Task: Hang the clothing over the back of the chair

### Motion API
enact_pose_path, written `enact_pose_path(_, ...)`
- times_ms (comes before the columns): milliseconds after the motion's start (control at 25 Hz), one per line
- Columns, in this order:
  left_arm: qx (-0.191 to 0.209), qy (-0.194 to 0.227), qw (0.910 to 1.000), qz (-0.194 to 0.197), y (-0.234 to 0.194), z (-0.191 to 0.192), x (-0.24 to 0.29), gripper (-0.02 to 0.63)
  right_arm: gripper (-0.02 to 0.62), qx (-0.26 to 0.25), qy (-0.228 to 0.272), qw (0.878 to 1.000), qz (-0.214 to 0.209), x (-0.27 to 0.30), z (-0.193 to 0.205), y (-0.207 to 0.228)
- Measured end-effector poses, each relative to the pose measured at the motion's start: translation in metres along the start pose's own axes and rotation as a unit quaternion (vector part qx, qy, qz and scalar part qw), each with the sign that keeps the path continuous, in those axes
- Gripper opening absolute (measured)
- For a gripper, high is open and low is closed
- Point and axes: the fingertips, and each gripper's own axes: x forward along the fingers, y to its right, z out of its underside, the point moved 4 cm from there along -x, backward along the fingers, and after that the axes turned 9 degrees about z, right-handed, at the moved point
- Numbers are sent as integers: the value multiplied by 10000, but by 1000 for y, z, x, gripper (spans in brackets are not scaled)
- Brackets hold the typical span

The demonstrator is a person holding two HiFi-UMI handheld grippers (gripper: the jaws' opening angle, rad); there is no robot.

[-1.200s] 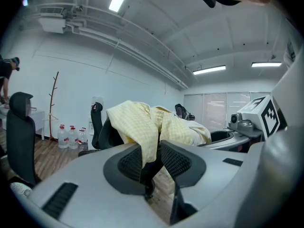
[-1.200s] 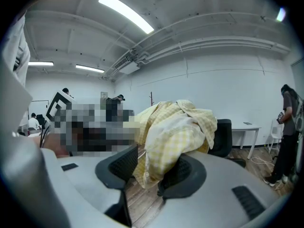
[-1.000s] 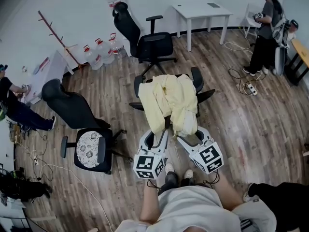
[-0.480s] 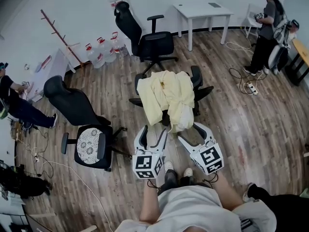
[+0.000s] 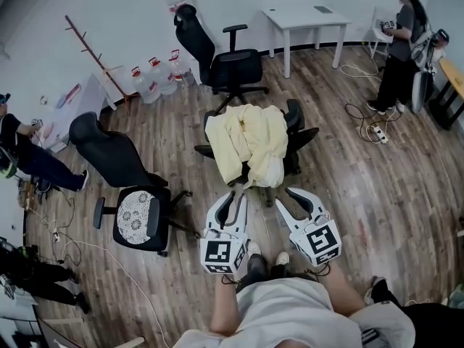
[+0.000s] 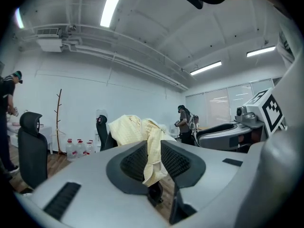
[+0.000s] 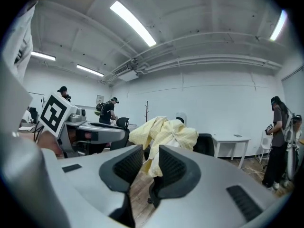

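A pale yellow garment (image 5: 246, 140) lies draped over the back of a black office chair (image 5: 299, 130) in the middle of the room, and the chair's back is hidden under it. My left gripper (image 5: 233, 200) and right gripper (image 5: 288, 196) hover side by side just in front of the chair, clear of the cloth. Both pairs of jaws have just been closing, with a gap left and nothing between them. The left gripper view shows the garment (image 6: 135, 129) beyond the left gripper (image 6: 153, 147). In the right gripper view the garment (image 7: 168, 132) hangs beyond the right gripper (image 7: 151, 152).
A second black chair (image 5: 225, 64) stands behind, and a third with a patterned cushion (image 5: 134, 220) at the left. A white table (image 5: 304, 17), water bottles (image 5: 156, 75) and a coat rack (image 5: 90, 56) line the back wall. People stand at the right (image 5: 399, 49) and left (image 5: 22, 158). Cables and a power strip (image 5: 373, 133) lie on the floor.
Both grippers have let go of the garment's lower edge and drawn back from the chair. Their jaws spread wide, then narrowed again. The garment stays draped on the chair.
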Motion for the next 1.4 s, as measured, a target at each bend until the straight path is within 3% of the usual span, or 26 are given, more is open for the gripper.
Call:
enact_pose_path(200, 150, 144, 9998, 38, 6, -13, -7, 47, 55, -92, 265, 9996, -67, -3, -15, -2)
enact_pose_path(520, 212, 187, 9995, 156, 10, -18, -11, 29, 23, -132, 253, 9995, -156, -3, -15, -8)
enact_pose_path(1400, 296, -21, 9978, 586, 11, -17, 9, 28, 21, -115, 237, 9993, -258, 14, -18, -9)
